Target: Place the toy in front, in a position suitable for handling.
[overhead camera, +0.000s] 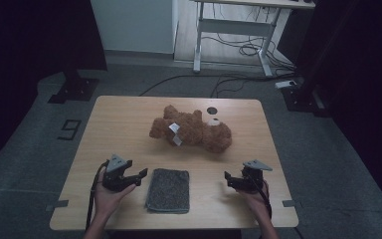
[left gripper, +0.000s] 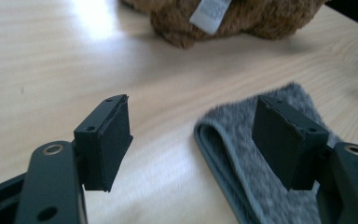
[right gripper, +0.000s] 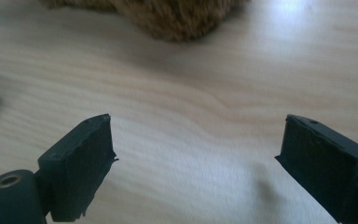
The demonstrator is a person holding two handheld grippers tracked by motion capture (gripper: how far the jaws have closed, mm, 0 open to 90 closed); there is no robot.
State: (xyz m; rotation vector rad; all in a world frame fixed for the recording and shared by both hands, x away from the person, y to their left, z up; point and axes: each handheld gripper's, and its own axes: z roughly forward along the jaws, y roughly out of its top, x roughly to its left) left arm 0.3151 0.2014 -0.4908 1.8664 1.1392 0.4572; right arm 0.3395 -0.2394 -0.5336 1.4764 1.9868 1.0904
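A dim lab or recording studio, not a home. A small wooden worktop [overhead camera: 129, 129] stands alone on grey carpet [overhead camera: 328, 149]. Black curtains [overhead camera: 368, 74] hang at both sides, with dark stand bases [overhead camera: 73, 89] on the floor beside them. Loose cables [overhead camera: 229, 82] run across the carpet. Behind is a white height-adjustable desk frame [overhead camera: 238, 27] with more cables tangled under it. A taped number nine [overhead camera: 68, 129] marks the floor left of the worktop, and tape tabs [overhead camera: 57, 204] mark its corners.
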